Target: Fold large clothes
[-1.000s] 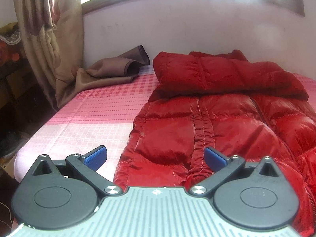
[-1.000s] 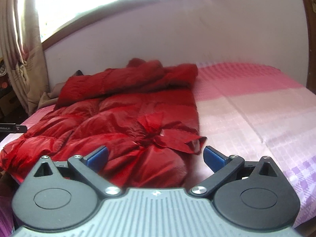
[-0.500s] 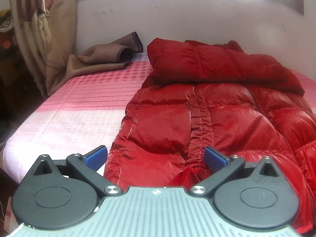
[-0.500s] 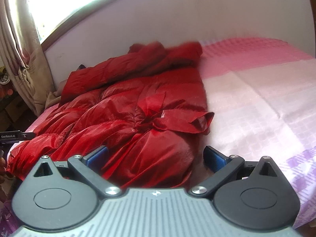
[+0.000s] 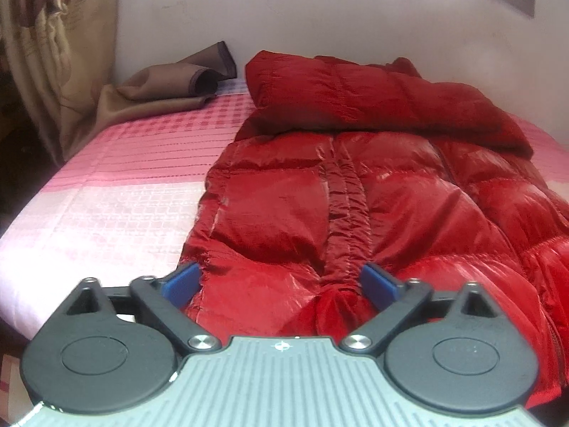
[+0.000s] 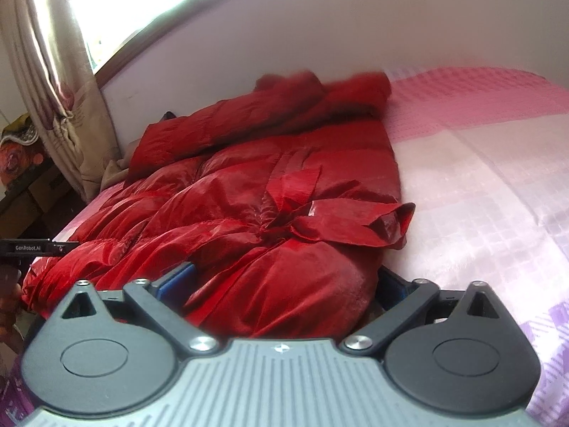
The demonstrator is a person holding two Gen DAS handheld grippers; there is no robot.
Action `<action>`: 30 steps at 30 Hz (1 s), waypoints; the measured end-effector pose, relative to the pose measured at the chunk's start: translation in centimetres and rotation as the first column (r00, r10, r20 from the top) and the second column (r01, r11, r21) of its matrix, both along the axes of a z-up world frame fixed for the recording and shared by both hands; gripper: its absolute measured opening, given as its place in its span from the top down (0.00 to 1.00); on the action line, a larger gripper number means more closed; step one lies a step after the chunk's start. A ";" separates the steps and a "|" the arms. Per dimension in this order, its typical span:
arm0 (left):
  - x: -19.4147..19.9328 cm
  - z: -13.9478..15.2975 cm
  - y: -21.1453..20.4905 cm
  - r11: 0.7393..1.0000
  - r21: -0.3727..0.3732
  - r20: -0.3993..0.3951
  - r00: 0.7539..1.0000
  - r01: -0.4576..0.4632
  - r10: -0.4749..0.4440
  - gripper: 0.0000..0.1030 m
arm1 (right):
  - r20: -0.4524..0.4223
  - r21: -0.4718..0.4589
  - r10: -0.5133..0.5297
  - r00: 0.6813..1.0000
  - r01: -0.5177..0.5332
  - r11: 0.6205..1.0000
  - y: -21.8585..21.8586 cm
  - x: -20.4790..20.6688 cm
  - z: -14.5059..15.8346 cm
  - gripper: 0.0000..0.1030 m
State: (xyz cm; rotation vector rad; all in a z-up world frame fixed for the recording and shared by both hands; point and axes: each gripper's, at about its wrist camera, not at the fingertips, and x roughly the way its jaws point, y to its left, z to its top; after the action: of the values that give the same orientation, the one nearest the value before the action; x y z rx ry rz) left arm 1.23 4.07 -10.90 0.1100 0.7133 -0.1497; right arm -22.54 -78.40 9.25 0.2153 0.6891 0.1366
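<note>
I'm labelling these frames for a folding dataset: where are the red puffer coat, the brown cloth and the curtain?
red puffer coat [image 5: 284, 213]: left wrist view, on its shiny quilted body.
brown cloth [image 5: 167, 83]: left wrist view, on its top fold.
curtain [image 5: 53, 53]: left wrist view, on its hanging folds.

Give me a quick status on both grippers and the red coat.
Left gripper and right gripper: jaws closing around the near hem, not yet pinching. Red puffer coat flat on the pink bedspread, unfolded. Brown cloth lies clear.

Pink checked bedspread [image 5: 117, 192] covers the bed, paler band across its middle. Brown cloth [image 5: 170, 89] crumpled at the far corner by the white wall [image 5: 355, 17]. Beige patterned curtain [image 5: 60, 53] hangs left.
</note>
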 end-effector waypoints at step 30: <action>-0.9 0.3 -1.2 0.994 0.025 0.005 0.995 0.102 -0.102 0.57 | 0.000 0.062 0.077 0.997 -0.076 0.995 -0.3 0.6 -0.2 0.50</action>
State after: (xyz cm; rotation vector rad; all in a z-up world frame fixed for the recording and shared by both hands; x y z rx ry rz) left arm 0.30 2.90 -10.60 0.1703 0.7037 -0.2382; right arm -21.90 -78.70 9.04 0.2482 0.6967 0.2311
